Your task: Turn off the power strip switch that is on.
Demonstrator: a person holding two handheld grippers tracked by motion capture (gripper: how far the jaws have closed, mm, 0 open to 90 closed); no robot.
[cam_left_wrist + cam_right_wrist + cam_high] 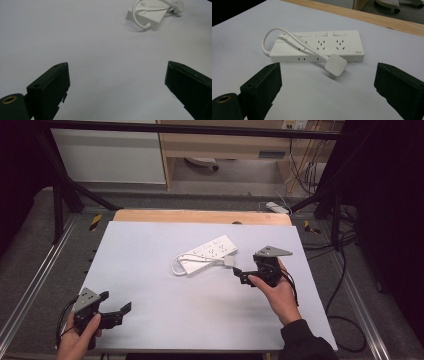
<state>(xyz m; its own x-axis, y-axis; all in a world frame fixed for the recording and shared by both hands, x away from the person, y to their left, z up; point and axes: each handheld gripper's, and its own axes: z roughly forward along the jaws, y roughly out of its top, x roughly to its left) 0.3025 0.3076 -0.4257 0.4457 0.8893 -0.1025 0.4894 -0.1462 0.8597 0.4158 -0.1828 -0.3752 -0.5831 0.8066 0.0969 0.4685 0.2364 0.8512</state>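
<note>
A white power strip (210, 253) (329, 46) lies near the middle of the white table sheet (150, 270), its short white cord (294, 41) looping over it and ending in a flat white plug (229, 261) (335, 64) at its near side. My right gripper (240, 274) (327, 82) hovers just right of the plug, open, with nothing between its jaws. Down at the front left, my left gripper (117, 302) (117, 82) is open over bare sheet, pointing toward the strip (150, 13) far off.
A wooden table edge (200, 216) runs along the back. Black frame bars (65, 190) stand at both sides, cables (345, 285) trail on the floor at right, and a second white power strip (276, 207) lies beyond the table.
</note>
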